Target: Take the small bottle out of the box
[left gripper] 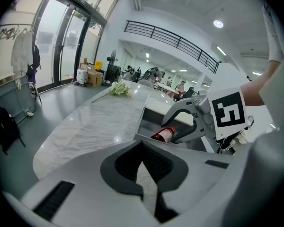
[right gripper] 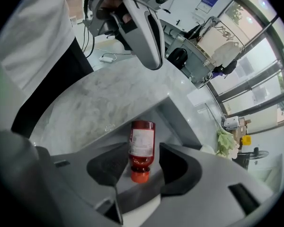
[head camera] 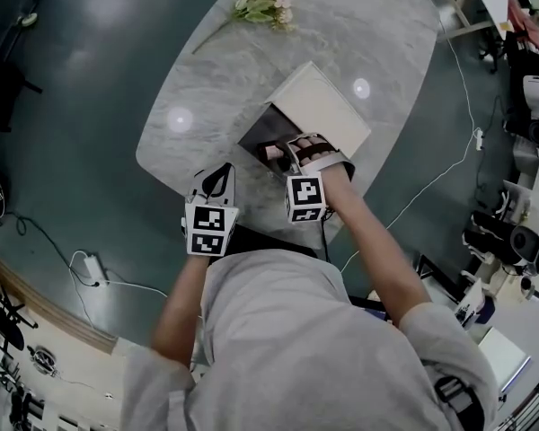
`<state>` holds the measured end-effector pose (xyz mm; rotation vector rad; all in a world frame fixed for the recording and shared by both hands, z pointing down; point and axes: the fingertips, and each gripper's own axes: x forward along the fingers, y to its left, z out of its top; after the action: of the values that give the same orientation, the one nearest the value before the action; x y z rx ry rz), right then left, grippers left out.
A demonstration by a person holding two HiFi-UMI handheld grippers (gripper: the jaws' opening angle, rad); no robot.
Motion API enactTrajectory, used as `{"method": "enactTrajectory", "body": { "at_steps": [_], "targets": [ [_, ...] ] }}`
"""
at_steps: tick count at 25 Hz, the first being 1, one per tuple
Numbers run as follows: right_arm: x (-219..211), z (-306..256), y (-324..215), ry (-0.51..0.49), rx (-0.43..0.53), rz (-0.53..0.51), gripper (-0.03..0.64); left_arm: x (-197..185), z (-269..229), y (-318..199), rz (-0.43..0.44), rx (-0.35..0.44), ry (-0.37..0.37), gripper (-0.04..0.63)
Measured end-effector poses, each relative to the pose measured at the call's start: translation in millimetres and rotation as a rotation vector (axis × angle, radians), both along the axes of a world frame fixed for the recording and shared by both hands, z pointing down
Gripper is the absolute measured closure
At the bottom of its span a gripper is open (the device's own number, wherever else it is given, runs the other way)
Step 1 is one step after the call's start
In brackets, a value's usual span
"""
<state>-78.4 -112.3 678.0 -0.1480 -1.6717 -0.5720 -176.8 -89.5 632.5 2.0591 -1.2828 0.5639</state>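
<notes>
A small red bottle [right gripper: 142, 148] with a white label and a red cap lies on the floor of the open white box [head camera: 328, 101] on the marble table [head camera: 242, 70]. My right gripper [head camera: 283, 151] reaches into the box and stands open, one jaw on each side of the bottle; a gap shows at the right pad [right gripper: 176, 163]. From the left gripper view the bottle [left gripper: 163, 134] shows inside the box [left gripper: 154, 109], under the right gripper [left gripper: 194, 119]. My left gripper [head camera: 217, 180] hovers by the table's near edge, left of the box, jaws together and holding nothing.
A bunch of pale flowers [head camera: 265, 3] lies at the table's far end. The table's near edge runs just under both grippers. A power strip [head camera: 92, 266] and cables lie on the floor at the left; more cable trails on the right.
</notes>
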Motion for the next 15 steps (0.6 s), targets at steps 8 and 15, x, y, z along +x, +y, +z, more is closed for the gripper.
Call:
{"method": "enactTrajectory", "body": {
  "at_steps": [8,15],
  "targets": [
    [-5,16,-1,0.047,-0.040,0.006,0.399,-12,6,1,0.010,-0.015,0.001,0.572],
    [-9,22,-6,0.059,-0.051,0.071,0.398,-22,7,-11,0.029,-0.014,0.004,0.572]
  ]
}}
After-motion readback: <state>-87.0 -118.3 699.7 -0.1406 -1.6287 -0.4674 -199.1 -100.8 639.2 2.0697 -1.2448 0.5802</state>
